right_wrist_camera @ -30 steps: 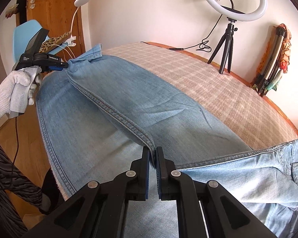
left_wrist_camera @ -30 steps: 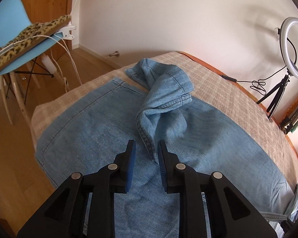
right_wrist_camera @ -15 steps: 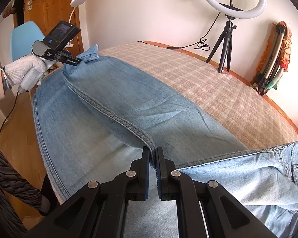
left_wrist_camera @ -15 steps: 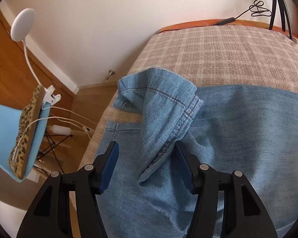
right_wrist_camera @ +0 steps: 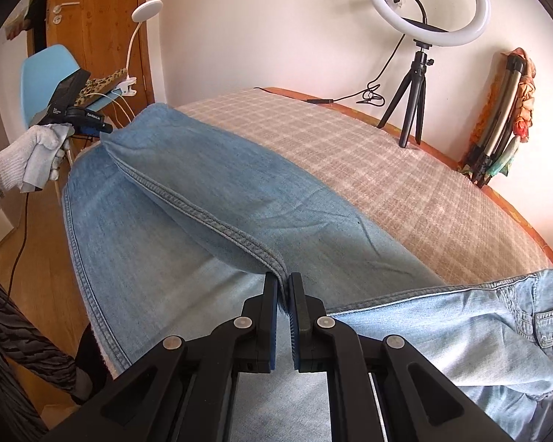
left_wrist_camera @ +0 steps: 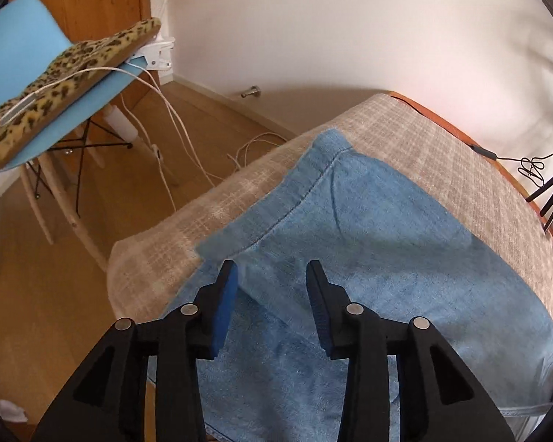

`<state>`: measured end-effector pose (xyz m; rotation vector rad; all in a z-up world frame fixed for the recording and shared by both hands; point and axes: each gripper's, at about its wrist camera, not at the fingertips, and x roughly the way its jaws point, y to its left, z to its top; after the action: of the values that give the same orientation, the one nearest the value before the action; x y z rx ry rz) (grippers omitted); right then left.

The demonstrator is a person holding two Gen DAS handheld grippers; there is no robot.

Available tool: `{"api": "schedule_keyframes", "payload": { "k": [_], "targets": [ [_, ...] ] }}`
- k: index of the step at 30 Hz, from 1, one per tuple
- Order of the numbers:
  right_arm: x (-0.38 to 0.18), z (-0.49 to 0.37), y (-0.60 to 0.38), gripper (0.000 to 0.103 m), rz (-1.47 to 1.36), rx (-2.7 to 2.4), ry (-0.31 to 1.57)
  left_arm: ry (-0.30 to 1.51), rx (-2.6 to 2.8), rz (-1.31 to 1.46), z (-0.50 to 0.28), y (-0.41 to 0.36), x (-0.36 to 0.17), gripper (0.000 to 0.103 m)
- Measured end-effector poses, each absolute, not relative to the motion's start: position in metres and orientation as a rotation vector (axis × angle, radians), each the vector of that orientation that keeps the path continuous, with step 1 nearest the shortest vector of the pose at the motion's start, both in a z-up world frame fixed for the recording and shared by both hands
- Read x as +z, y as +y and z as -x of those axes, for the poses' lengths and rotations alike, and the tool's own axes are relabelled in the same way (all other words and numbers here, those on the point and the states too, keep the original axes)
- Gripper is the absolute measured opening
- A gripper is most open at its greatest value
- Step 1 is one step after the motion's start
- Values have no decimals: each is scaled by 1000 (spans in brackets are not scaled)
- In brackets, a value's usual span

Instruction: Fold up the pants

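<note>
the pants (right_wrist_camera: 210,221) lie spread on a checked bed cover (right_wrist_camera: 368,162), one leg laid over the other, the waist with its small pocket at the near right. only the right wrist view shows that waist, the ring light on its tripod (right_wrist_camera: 420,37) at the far side, and the gloved left hand (right_wrist_camera: 33,158) holding the left gripper (right_wrist_camera: 92,127) just off the far left hem. only the left wrist view shows the blue chair (left_wrist_camera: 29,73) with a leopard-print cushion (left_wrist_camera: 62,77) and the white cables on the wood floor. in that view the left gripper (left_wrist_camera: 272,287) stands partly apart after just narrowing a little, its blue pads (left_wrist_camera: 224,313) pressing on nothing; the hem corner of the pants (left_wrist_camera: 350,243) lies just beyond and below the tips, blurred. the right gripper (right_wrist_camera: 284,287) is clamped on the thick seam of the upper leg, at the near middle of the cloth.
</note>
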<state>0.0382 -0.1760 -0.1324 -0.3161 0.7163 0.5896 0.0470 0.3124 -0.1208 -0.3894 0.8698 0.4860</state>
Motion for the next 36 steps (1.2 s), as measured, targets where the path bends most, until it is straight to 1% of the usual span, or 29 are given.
{"api": "schedule_keyframes", "payload": {
  "k": [3, 8, 11, 14, 15, 16, 17, 20, 24, 29, 32, 34, 36],
  "targets": [
    [-137, -37, -175, 3, 333, 585, 720, 879, 416, 458, -44, 318, -129, 41],
    [-140, -37, -174, 3, 348, 567, 720, 875, 372, 577, -41, 323, -137, 42],
    [-139, -38, -174, 3, 352, 564, 713, 896, 391, 586, -47, 321, -144, 42],
    [-139, -41, -173, 3, 349, 561, 715, 873, 396, 642, -49, 326, -147, 41],
    [-138, -42, -173, 3, 350, 561, 714, 860, 395, 656, -49, 328, -147, 35],
    [-138, -43, -173, 3, 351, 561, 713, 854, 401, 656, -51, 330, -147, 8],
    [-138, -44, -173, 3, 351, 561, 710, 854, 403, 654, -54, 332, -146, 4],
    [-135, -47, -174, 3, 349, 554, 702, 834, 389, 645, -60, 333, -137, 4],
    [-119, -51, -175, 2, 359, 526, 649, 775, 378, 593, -73, 326, -100, 4],
    [-64, -58, -190, 2, 305, 465, 512, 661, 308, 549, -92, 314, -28, 3],
    [-31, -47, -203, 2, 251, 459, 434, 592, 285, 499, -84, 305, 7, 3],
    [-23, -34, -205, 2, 250, 474, 414, 586, 279, 497, -69, 306, 10, 3],
    [-31, -23, -204, 2, 256, 507, 443, 619, 292, 458, -52, 306, -6, 3]
  ]
}}
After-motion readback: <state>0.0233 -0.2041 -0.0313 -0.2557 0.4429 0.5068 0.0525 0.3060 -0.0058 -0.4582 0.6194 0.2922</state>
